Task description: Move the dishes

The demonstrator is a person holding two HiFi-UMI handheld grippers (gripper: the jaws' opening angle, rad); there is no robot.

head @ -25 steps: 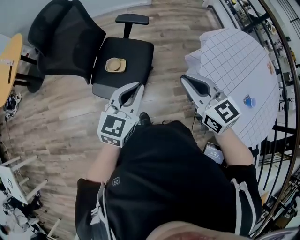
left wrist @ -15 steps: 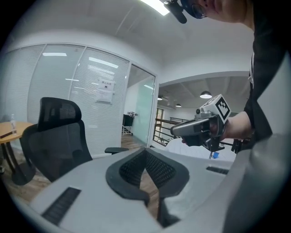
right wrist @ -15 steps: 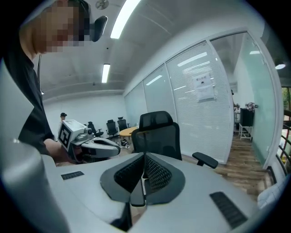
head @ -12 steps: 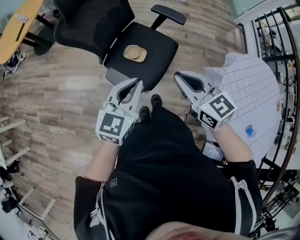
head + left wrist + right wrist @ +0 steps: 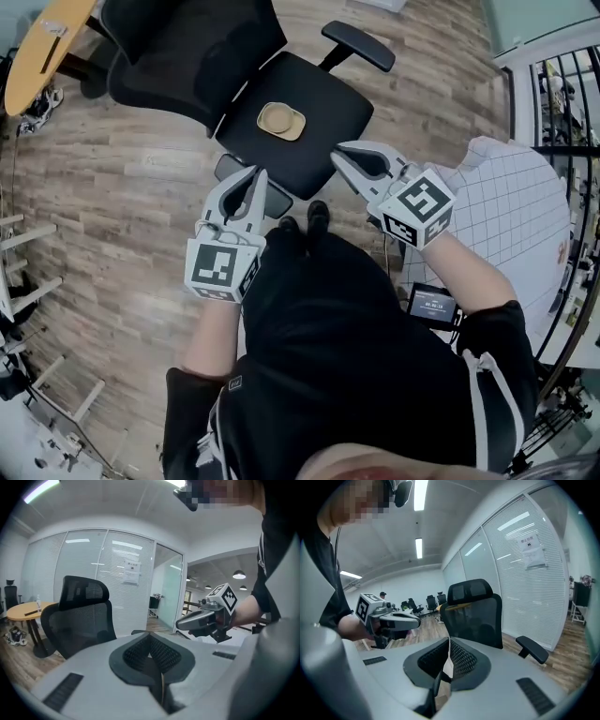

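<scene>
The dish [image 5: 281, 120] is tan, the chair [image 5: 328, 94] black mesh at twelve o'clock, the floor [image 5: 122, 206] grey-brown wood-grain; a white cloth [image 5: 525, 206] at three o'clock bears a thin grid; the shirt [image 5: 356, 356] is black

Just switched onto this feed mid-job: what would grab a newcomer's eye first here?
A tan dish sits alone in the middle of the black mesh office chair's seat, straight ahead of the person. The left gripper and the right gripper both point toward that chair, jaws together and empty. A white grid-patterned table lies off to the right.
</scene>
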